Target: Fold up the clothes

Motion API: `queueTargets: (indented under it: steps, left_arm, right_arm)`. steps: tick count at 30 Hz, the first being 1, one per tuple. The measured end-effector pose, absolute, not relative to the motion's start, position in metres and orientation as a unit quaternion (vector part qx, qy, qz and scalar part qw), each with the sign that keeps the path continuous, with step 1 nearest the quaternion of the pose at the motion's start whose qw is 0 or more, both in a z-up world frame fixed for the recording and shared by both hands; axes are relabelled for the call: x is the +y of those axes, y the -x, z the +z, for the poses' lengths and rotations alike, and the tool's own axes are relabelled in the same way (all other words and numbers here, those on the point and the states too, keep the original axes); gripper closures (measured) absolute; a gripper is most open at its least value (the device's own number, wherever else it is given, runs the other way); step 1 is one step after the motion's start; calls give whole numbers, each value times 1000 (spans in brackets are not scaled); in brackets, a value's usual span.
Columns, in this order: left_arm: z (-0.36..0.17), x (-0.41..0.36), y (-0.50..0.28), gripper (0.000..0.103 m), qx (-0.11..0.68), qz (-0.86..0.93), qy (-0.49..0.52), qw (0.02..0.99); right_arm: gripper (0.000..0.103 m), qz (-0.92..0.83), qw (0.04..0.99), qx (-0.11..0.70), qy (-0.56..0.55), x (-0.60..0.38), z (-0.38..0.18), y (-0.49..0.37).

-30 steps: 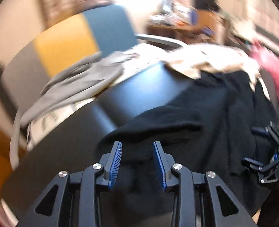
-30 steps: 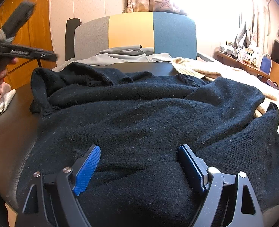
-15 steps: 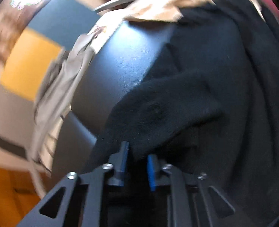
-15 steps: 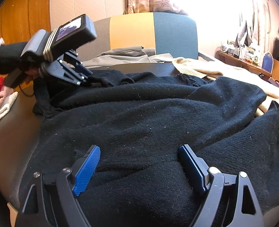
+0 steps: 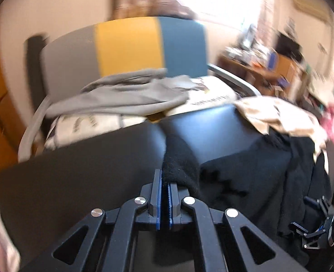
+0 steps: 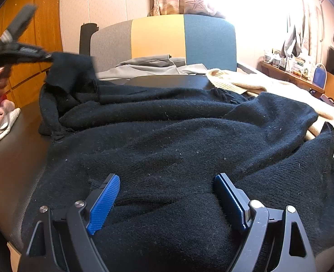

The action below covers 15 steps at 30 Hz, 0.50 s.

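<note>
- Pinching a corner of the black sweater (image 6: 178, 136) in the left gripper (image 5: 164, 195), lifting it clear for folding.
- Resting the right gripper (image 6: 167, 195) spread wide, pinning the knit flat.

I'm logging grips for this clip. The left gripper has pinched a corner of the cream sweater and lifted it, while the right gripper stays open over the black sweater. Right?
Not quite: the left gripper has pinched the black sweater, not the cream sweater, as both wrist views show. The right gripper is open over it, as stated.
</note>
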<state>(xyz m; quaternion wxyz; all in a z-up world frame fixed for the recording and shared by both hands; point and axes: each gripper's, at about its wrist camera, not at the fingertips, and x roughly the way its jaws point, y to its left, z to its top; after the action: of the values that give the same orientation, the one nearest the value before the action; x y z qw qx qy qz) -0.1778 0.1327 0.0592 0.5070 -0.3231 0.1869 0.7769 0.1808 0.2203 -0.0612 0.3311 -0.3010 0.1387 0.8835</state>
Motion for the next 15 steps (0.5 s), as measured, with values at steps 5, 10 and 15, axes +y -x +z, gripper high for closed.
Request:
queueTargets:
  steps: [5,10,15]
  left_arm:
    - [31,56,222,100,97,809,377,441]
    - [-14,-10,226,100,22,798,439,413]
    - [-48,-61,205,96,-33,786,479,389]
  right_arm:
    - [16,883,332,137,303,220,-61,-181]
    - [16,882,334,134,305,219,-62,-182]
    - [16,878,330,133,319,220,-58,-181]
